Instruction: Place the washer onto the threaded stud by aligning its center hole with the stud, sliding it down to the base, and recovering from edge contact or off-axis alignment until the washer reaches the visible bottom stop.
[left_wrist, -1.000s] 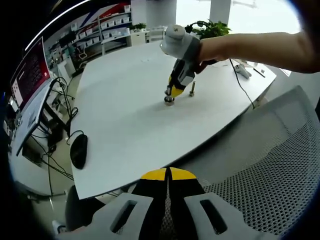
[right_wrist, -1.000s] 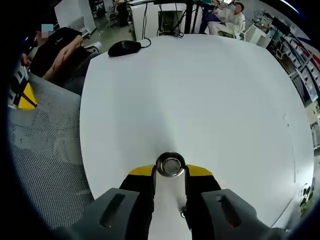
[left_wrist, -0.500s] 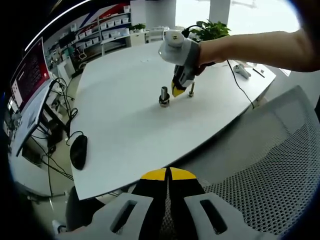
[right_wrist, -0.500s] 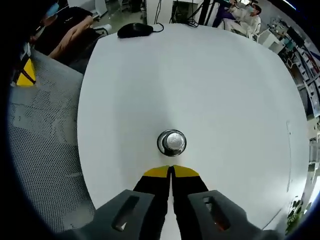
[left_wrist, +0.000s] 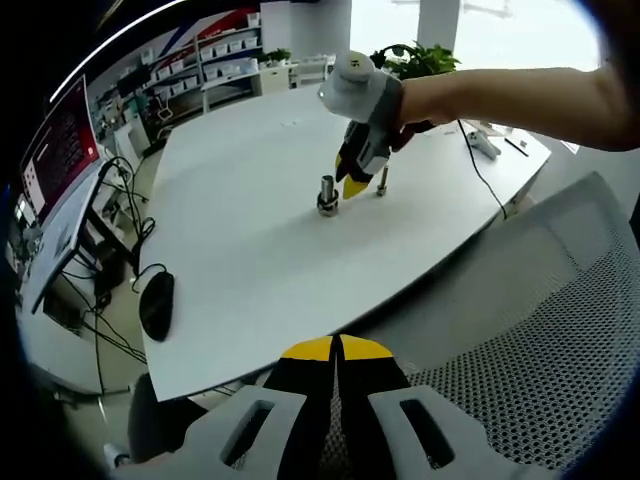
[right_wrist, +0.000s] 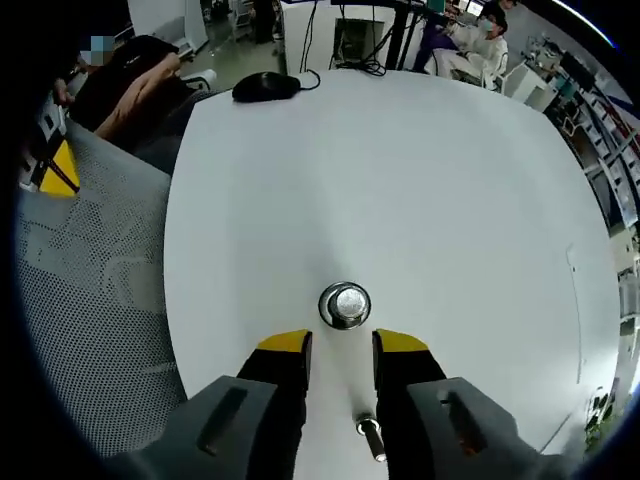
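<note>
A short threaded stud (left_wrist: 327, 194) stands upright on the white table (left_wrist: 250, 240). In the right gripper view I look down on the stud (right_wrist: 344, 304), with a metal ring, the washer (right_wrist: 329, 313), around it low down. My right gripper (right_wrist: 341, 343) is open, its yellow tips just short of the stud and touching nothing. In the left gripper view the right gripper (left_wrist: 352, 184) hangs from a person's hand, right beside the stud. My left gripper (left_wrist: 336, 350) is shut and empty, far back from the table edge.
A second small bolt (left_wrist: 382, 182) stands close behind the stud, lying between my right jaws (right_wrist: 371, 437). A black mouse (left_wrist: 157, 303) sits near the table edge. A grey mesh chair (left_wrist: 540, 330) is under the left gripper. People sit beyond the table (right_wrist: 130, 85).
The right gripper stood open around the ringed stud, then pulled back and shut, and now is open again, closer to the stud. The left gripper has not moved.
</note>
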